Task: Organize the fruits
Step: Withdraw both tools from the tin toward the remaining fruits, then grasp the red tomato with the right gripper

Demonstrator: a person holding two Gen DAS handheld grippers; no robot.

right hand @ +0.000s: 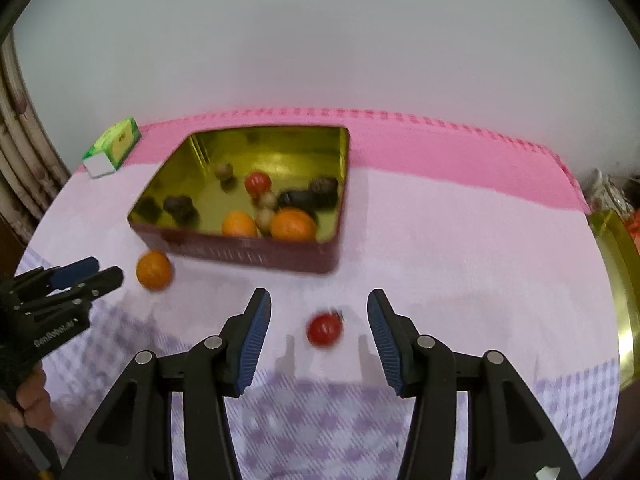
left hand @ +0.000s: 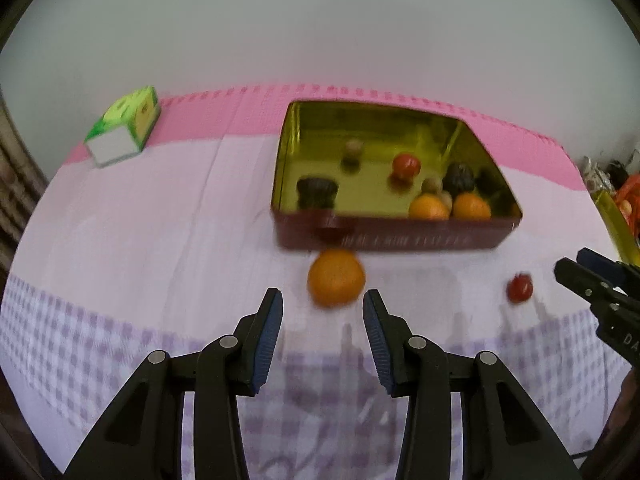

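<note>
Two fruits sit loose on the tabletop [left hand: 160,220]: an orange [left hand: 336,282] at twelve o'clock of the left gripper [left hand: 323,314], a tomato [right hand: 324,329] between the right gripper [right hand: 319,316] fingers. Both pairs gape empty, lined up to grab; the tin [left hand: 384,236] beyond looks their destination.

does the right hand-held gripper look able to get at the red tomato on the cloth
Probably yes: the right hand-held gripper is open, with the red tomato lying loose on the cloth between its fingers and nothing blocking it.
</note>
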